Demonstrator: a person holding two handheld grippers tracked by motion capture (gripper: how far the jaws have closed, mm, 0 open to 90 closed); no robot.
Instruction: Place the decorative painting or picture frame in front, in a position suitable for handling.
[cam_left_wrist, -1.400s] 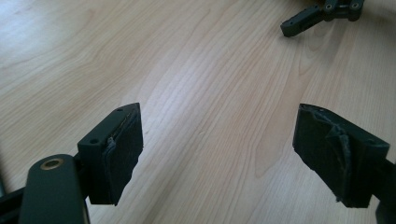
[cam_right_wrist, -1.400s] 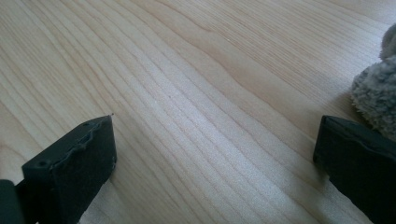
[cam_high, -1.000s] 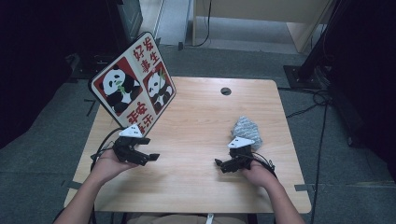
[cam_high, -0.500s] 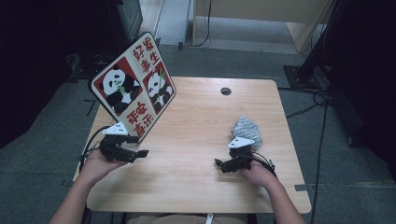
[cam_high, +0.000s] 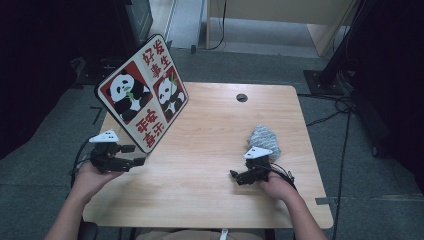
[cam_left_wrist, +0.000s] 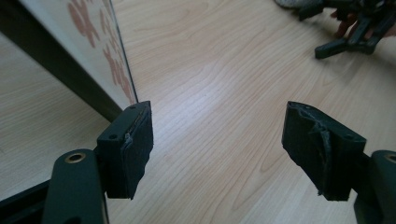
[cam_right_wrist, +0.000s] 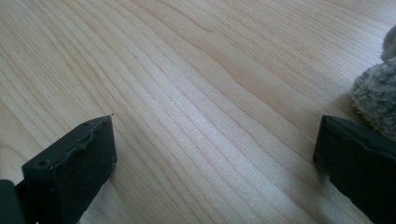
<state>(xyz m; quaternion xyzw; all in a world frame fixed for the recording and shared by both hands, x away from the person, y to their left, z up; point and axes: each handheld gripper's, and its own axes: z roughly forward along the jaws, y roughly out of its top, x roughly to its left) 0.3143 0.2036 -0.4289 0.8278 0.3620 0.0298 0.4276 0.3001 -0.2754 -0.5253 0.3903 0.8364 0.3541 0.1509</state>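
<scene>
Wooden table. Panda board standing tilted at left edge: stiff, flat, probably light; best pinched at lower edge. Grey cloth (soft) beside right gripper, jaws apart, empty. Left gripper jaws just narrowing, nothing between, beside board's lower edge.

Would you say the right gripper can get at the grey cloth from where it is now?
Probably yes: the right gripper is open, and the grey cloth lies right beside it on bare table, nothing between, though it points away and must turn.
</scene>
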